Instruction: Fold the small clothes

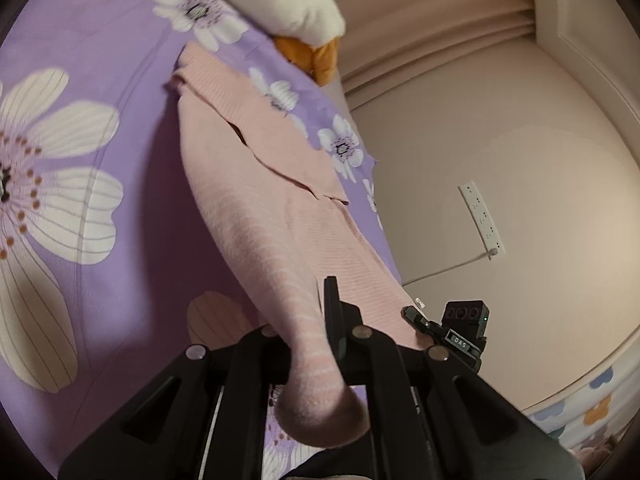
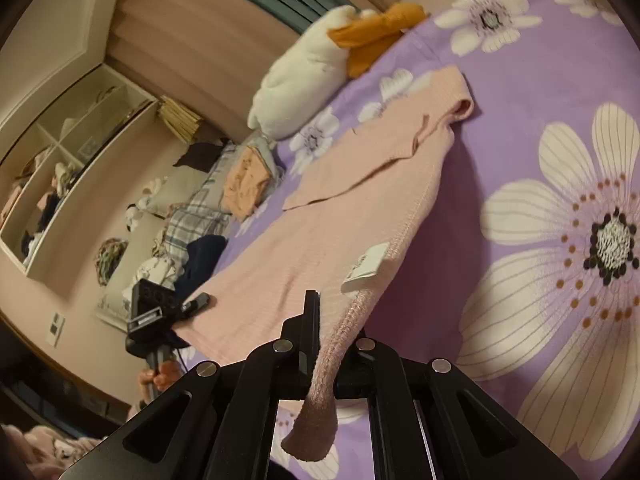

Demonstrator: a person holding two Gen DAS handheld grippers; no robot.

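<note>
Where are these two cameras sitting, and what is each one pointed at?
Left wrist view: rides the left gripper, looking along its fingers over the pink garment toward a wall and power strip; the right gripper shows.
Right wrist view: rides the right gripper, looking toward the shelves; the left gripper shows.
Shared: garment, purple floral bedsheet, white pillow.

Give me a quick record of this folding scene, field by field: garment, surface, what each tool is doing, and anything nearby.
garment: pink top, hem end lifted, collar end lying on the bed
surface: purple floral sheet
left tool: shut on one hem corner
right tool: shut on the other hem corner
label: white tag near the right-hand edge
nearby: white pillow, orange cloth, clothes pile
</note>
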